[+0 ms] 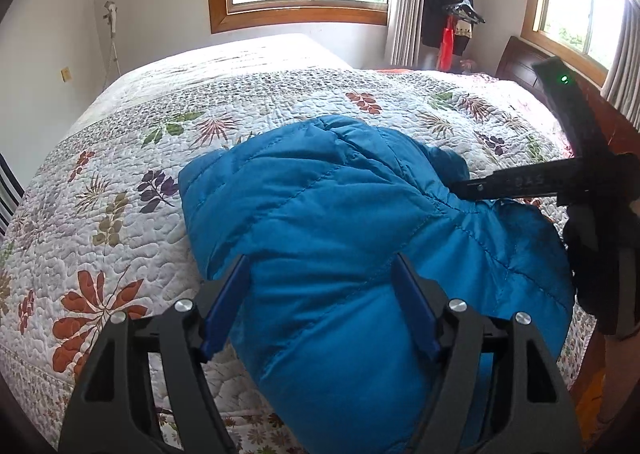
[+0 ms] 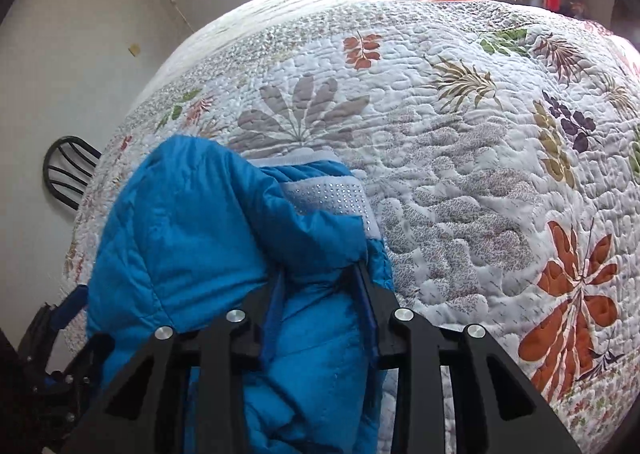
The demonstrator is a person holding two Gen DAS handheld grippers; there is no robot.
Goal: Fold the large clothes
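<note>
A puffy blue quilted jacket [image 1: 320, 206] lies bunched on the bed's near side. My left gripper [image 1: 320, 260] stands wide, and the jacket's thick near bulk fills the gap between its blue pads [image 1: 224, 302]. My right gripper [image 2: 320, 274] is shut on a gathered fold of the jacket [image 2: 192, 222], just below a white band with small sparkling studs [image 2: 332, 194]. In the left wrist view the right gripper [image 1: 460, 190] comes in from the right, its fingers buried in the jacket's far right part. The fabric under both grippers is hidden.
The bed is covered by a white floral quilt [image 1: 200, 102] that stretches away on all sides. A dark wooden headboard [image 1: 516, 62] and a coat stand with hanging clothes [image 1: 452, 22] are at the back right. A dark chair back [image 2: 68, 170] stands left of the bed.
</note>
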